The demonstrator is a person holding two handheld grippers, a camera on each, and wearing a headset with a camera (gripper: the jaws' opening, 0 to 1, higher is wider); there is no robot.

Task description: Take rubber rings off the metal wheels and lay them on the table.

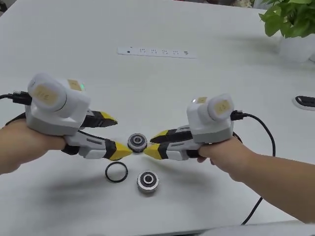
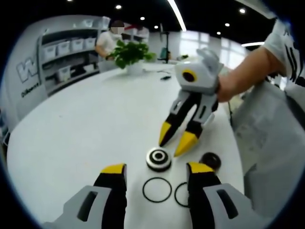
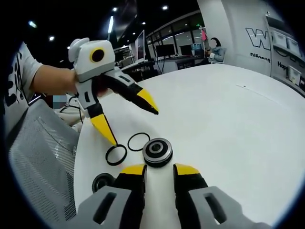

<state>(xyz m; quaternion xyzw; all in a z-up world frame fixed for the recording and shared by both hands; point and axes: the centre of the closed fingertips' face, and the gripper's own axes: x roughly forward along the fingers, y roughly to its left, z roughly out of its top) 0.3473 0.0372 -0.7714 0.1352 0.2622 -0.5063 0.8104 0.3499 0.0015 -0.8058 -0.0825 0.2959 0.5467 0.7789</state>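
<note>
between the left tongs (image 1: 115, 135), held wide, and the right tongs (image 1: 151, 145), held narrow, a wheel (image 1: 137, 141) is set on the table (image 1: 197, 98); nothing is gripped. the wheel should be pinned by one and its rubber peeled by the other. two rings (image 2: 157, 189) are laid nearby. a big "w" (image 3: 254, 36) is read on a wall (image 3: 228, 28).

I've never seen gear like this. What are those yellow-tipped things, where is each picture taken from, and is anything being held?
They are hand-held pincers, one in each of a person's hands. The wide picture comes from a headset camera; the round ones from cameras riding on the left gripper and the right gripper. On the white table lie a metal wheel between the tips, a second wheel nearer the person, and two loose rubber rings. Both grippers are open; nothing is held.
</note>
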